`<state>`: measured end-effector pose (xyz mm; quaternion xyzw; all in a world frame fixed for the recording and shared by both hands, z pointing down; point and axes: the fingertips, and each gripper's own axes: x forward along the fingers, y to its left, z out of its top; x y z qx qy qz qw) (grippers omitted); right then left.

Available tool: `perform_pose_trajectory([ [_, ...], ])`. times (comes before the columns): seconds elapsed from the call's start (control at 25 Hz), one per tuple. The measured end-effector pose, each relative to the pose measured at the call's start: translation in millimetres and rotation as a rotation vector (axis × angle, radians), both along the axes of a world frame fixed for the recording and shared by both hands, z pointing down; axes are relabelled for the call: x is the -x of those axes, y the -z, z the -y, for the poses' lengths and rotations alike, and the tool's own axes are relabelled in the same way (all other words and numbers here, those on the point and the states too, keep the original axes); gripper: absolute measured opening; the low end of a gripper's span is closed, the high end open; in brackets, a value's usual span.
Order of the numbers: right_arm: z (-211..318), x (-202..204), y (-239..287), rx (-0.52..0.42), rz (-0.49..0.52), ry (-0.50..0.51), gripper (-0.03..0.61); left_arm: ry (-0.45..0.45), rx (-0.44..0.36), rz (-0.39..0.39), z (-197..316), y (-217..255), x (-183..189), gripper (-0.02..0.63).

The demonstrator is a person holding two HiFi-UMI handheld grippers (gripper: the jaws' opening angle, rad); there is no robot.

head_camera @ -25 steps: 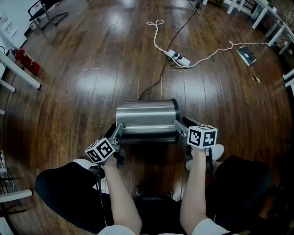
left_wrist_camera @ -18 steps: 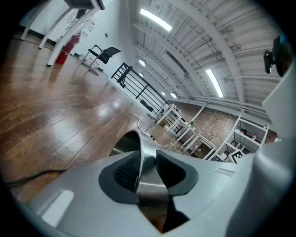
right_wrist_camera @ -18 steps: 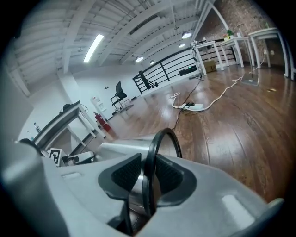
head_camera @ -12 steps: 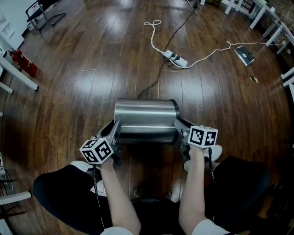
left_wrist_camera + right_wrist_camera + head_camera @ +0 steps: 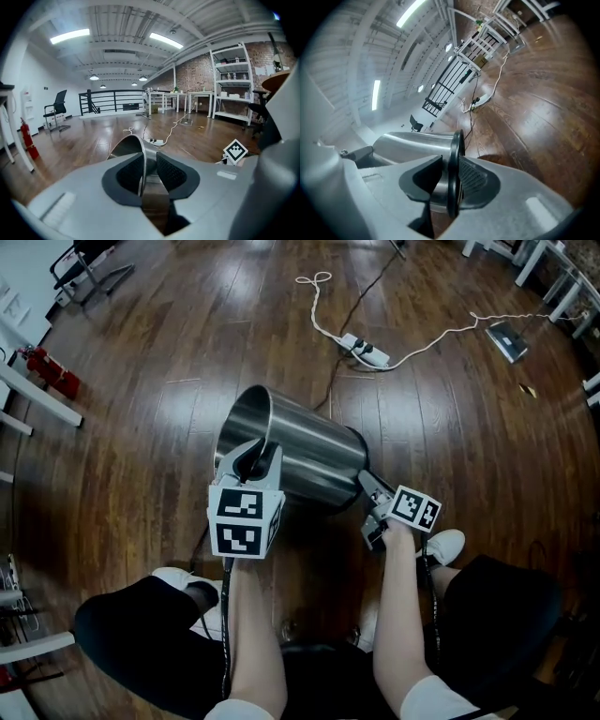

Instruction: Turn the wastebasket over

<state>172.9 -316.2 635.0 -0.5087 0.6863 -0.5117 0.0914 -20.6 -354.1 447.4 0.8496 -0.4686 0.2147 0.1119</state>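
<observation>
The wastebasket (image 5: 305, 454) is a shiny steel cylinder, tilted, with its open mouth raised at the upper left and its black-ringed base low at the right. My left gripper (image 5: 253, 457) is shut on the thin rim of the mouth, one pad inside the wall and one outside; the left gripper view shows the same rim (image 5: 139, 146) between the left gripper's (image 5: 144, 166) pads. My right gripper (image 5: 367, 486) holds the base end. In the right gripper view, the wastebasket's (image 5: 415, 139) black base ring sits between my right gripper's (image 5: 452, 180) pads, whose jaws are opening slightly.
A white power strip (image 5: 364, 351) with a white cable and a black cord (image 5: 330, 388) lie on the wood floor beyond the basket. A red extinguisher (image 5: 52, 371) and white table legs (image 5: 37, 395) stand at left. The person's white shoe (image 5: 448, 545) is beside the right gripper.
The basket lay on its side across the floor; now its left, open end is lifted and tilted. The left gripper rose and rolled with the rim. The right gripper sank a little.
</observation>
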Motion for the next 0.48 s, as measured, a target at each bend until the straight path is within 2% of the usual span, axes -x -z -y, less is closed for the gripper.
perform_pose_trajectory([
  [0.2,-0.2,-15.9,-17.9,0.004,0.053,-0.045,0.1,-0.021,0.002,0.112,3.4,0.9,-34.5,0.1],
  [0.48,-20.5,-24.2,-66.9,0.131,-0.018,-0.084,0.093,-0.208,-0.033,0.262,-24.2,-14.0,-102.1,0.083],
])
